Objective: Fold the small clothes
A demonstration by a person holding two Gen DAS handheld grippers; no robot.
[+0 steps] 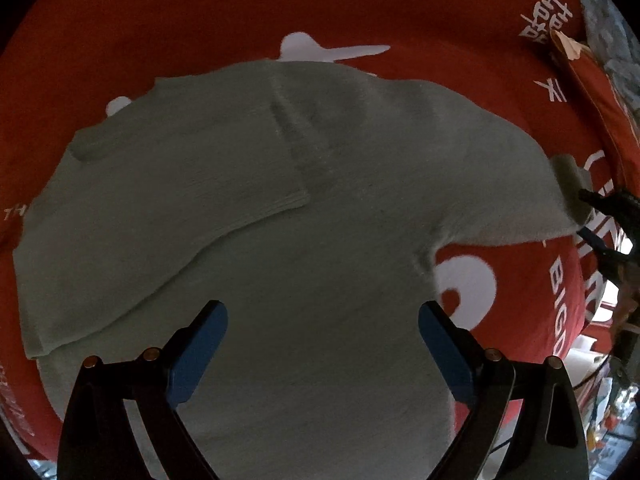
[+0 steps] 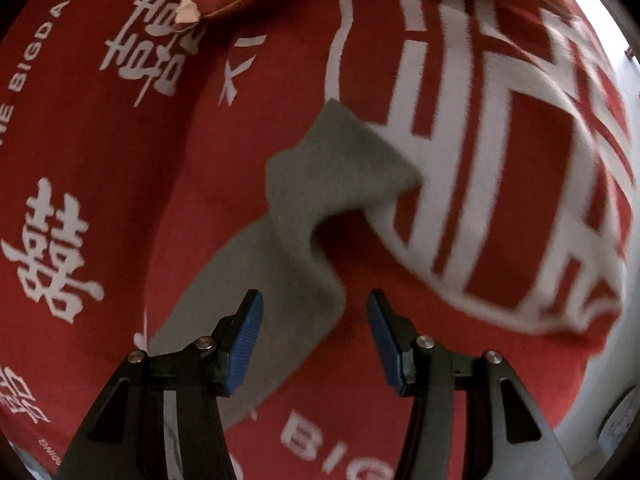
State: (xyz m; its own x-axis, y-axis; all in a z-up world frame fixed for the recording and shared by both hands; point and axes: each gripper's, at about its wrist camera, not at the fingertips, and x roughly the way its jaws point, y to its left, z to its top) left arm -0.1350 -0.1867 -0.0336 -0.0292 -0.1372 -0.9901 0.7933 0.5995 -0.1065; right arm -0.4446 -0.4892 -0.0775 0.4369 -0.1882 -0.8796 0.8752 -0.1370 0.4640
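Note:
A small grey-green top [image 1: 280,208] lies flat on a red bedspread [image 1: 160,20] with white lettering. Its left sleeve is folded over the body. My left gripper [image 1: 323,316] is open and empty, hovering over the lower body of the top. The top's right sleeve [image 2: 320,184] reaches out to the right with its cuff end buckled. My right gripper [image 2: 314,312] is open and empty, its blue pads either side of the sleeve's near part. The right gripper also shows at the sleeve cuff in the left wrist view [image 1: 596,220].
The red bedspread [image 2: 100,140] covers the whole surface. A red pillow with a tan corner [image 2: 192,4] lies at the far edge. The bedspread's edge and a pale floor [image 2: 624,380] show at the right.

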